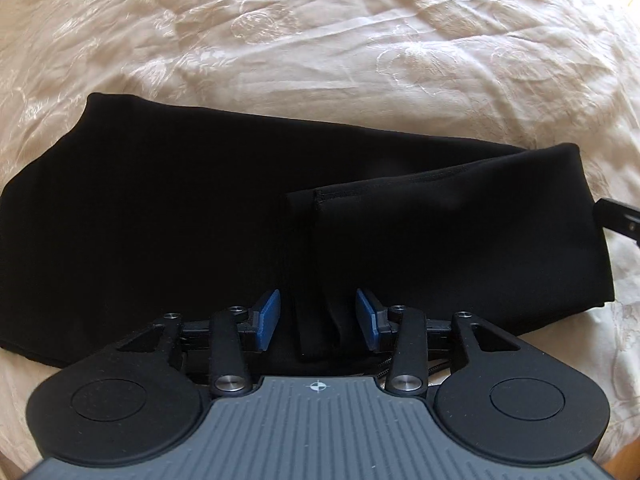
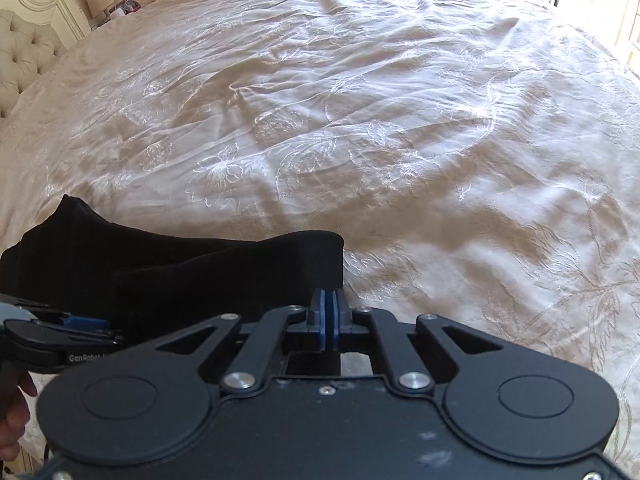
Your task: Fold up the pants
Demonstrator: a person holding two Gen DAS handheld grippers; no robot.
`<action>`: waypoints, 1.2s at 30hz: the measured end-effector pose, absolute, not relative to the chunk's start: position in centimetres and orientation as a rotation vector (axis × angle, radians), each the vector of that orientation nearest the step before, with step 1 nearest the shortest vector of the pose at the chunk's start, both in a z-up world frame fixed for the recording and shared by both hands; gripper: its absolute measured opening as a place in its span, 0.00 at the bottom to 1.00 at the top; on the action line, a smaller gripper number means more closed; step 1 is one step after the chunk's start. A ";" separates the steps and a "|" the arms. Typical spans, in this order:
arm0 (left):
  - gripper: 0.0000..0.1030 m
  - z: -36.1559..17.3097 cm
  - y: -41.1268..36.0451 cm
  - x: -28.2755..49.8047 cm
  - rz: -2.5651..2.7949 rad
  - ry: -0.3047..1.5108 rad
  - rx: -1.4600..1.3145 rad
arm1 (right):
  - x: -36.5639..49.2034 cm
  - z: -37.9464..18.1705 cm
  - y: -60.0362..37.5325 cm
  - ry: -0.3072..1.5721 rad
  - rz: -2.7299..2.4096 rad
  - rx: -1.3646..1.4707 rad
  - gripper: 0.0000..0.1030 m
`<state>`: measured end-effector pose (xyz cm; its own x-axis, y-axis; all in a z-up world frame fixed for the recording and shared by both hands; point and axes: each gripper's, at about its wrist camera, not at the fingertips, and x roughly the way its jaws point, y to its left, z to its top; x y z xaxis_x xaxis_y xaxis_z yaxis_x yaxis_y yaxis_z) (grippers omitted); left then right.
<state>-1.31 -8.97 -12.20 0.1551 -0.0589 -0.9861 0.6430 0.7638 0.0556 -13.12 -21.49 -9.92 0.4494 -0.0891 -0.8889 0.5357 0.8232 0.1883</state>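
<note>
The black pants (image 1: 160, 208) lie folded near the bed's (image 2: 400, 120) front edge. The left claw (image 1: 318, 314) is spread wide over them. The right claw (image 2: 329, 314) pinches their right edge. Lots of bare bed lies beyond.

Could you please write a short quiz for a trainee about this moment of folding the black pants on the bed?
1. True or false: the left gripper is open, with a fold of the black pants between its blue pads.
2. The right gripper is: A) wide open, B) shut at the right edge of the pants, C) out of view.
3. Fill in: the pants lie on a cream embroidered ____.

Key: 1 true; 2 B; 3 bedspread. Whether the right gripper pinches cloth cannot be seen.
</note>
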 end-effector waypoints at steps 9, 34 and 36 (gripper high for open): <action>0.40 -8.0 -5.0 -0.9 -0.390 1.267 0.431 | -12.4 -11.1 -22.3 1.114 -0.336 0.465 0.09; 0.40 -5.0 13.7 6.1 -0.051 1.241 0.224 | -2.9 -10.8 -7.0 1.237 0.028 0.266 0.12; 0.40 -4.9 15.0 6.8 -0.048 1.237 0.213 | -2.1 -9.4 -7.1 1.182 0.023 0.327 0.12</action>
<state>6.84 14.98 -4.92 0.3294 0.0793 -0.9409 0.1517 0.9791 0.1356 -2.06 -7.10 -9.37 0.3848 0.1880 -0.9037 0.1520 0.9528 0.2630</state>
